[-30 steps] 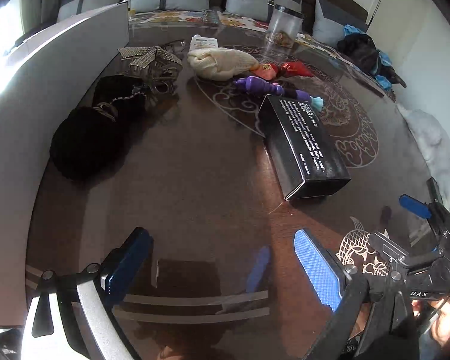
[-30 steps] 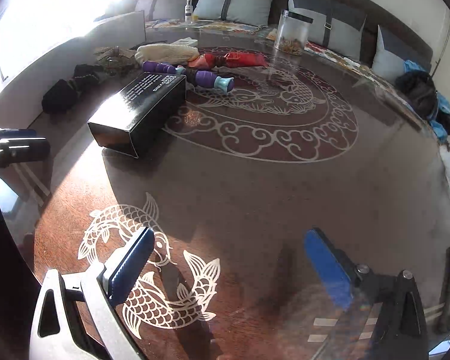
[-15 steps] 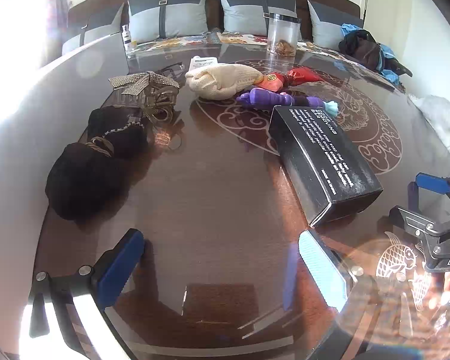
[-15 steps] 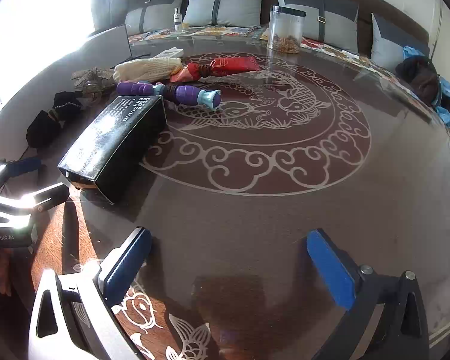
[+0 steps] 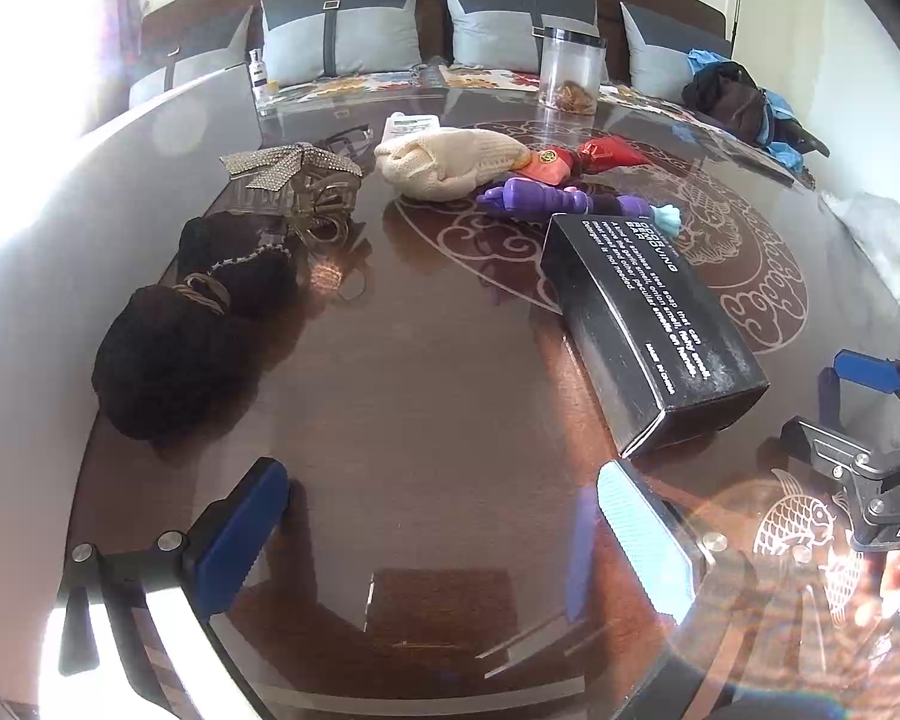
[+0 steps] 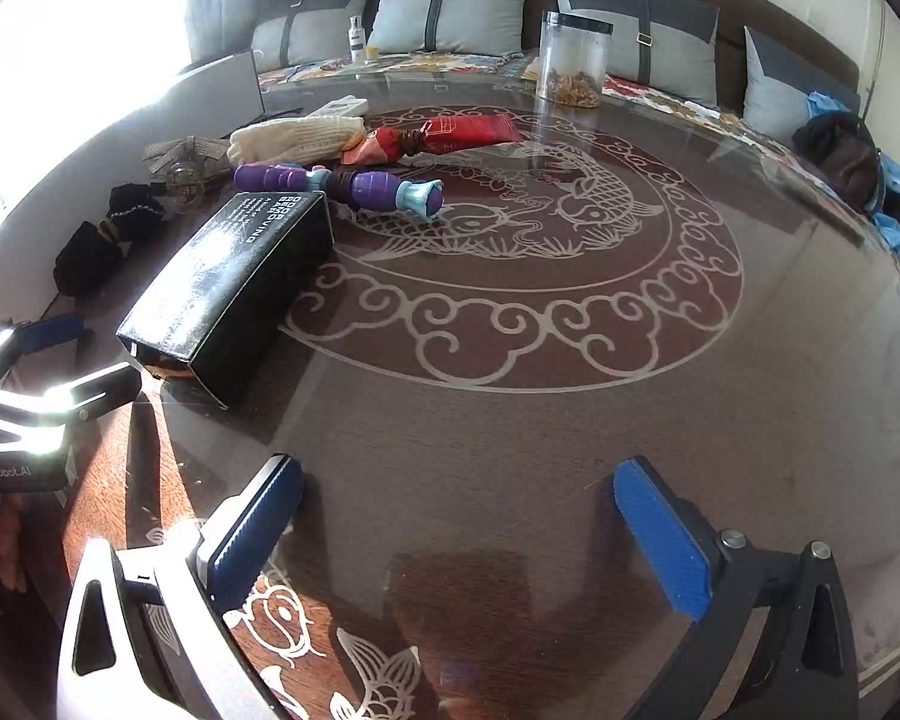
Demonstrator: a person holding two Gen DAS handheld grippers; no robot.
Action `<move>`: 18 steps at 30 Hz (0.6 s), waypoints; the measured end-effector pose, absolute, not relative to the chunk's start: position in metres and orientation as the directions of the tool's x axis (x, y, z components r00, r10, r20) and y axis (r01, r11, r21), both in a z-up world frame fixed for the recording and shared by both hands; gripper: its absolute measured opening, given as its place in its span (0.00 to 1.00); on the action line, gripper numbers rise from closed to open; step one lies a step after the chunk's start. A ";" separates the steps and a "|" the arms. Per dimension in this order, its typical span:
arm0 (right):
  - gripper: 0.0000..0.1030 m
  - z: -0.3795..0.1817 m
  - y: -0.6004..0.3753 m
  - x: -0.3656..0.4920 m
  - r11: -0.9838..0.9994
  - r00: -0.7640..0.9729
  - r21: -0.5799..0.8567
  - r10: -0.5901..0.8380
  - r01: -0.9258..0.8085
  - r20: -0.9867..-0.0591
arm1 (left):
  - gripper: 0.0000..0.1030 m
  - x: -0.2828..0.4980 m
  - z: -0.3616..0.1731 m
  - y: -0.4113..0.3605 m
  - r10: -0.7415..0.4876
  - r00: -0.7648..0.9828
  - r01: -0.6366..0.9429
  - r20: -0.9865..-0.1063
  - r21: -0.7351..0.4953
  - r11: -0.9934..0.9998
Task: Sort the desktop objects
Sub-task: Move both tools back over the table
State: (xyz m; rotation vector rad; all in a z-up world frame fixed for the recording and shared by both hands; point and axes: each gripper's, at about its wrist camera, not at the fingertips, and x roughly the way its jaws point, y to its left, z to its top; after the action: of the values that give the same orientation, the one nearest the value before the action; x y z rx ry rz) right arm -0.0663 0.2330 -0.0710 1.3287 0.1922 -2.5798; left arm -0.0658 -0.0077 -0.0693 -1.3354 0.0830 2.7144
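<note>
A black box [image 5: 648,324] with white print lies on the glass-topped table [image 5: 426,396]; it also shows in the right wrist view [image 6: 234,282]. Behind it lie a purple toy [image 5: 546,199] [image 6: 342,183], a cream knitted cloth [image 5: 450,162] [image 6: 297,138], a red packet [image 5: 606,155] [image 6: 450,135], a silver bow clip [image 5: 294,171] and black knitted items [image 5: 192,324] [image 6: 102,240]. My left gripper [image 5: 444,534] is open and empty above the table's near part. My right gripper [image 6: 456,534] is open and empty, to the right of the box.
A clear jar [image 6: 573,57] with a black lid stands at the table's far side. A small white bottle [image 5: 259,69] stands far left. Grey cushions [image 5: 342,39] line a sofa behind. Dark clothes [image 5: 738,102] lie at the far right.
Both grippers have tilted up and moved forward a little, so the box and the far objects sit lower and larger in view. Both stay open and empty.
</note>
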 end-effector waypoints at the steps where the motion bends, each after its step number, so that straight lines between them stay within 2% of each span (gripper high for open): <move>1: 1.00 -0.071 0.233 -0.066 -0.964 -0.561 -0.010 -0.146 0.265 -0.815 | 1.00 -0.066 -0.069 -0.008 0.079 -0.605 -0.127 -0.792 -0.002 -0.992; 18: 1.00 -0.071 0.233 -0.066 -0.964 -0.562 -0.010 -0.146 0.265 -0.814 | 1.00 -0.065 -0.069 -0.009 0.080 -0.607 -0.125 -0.791 -0.004 -0.992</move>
State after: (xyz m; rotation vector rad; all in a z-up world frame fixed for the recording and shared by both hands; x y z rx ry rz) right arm -0.0665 0.2332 -0.0709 1.3269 0.1925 -2.5800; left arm -0.0646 -0.0085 -0.0693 -1.3332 0.0785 2.7169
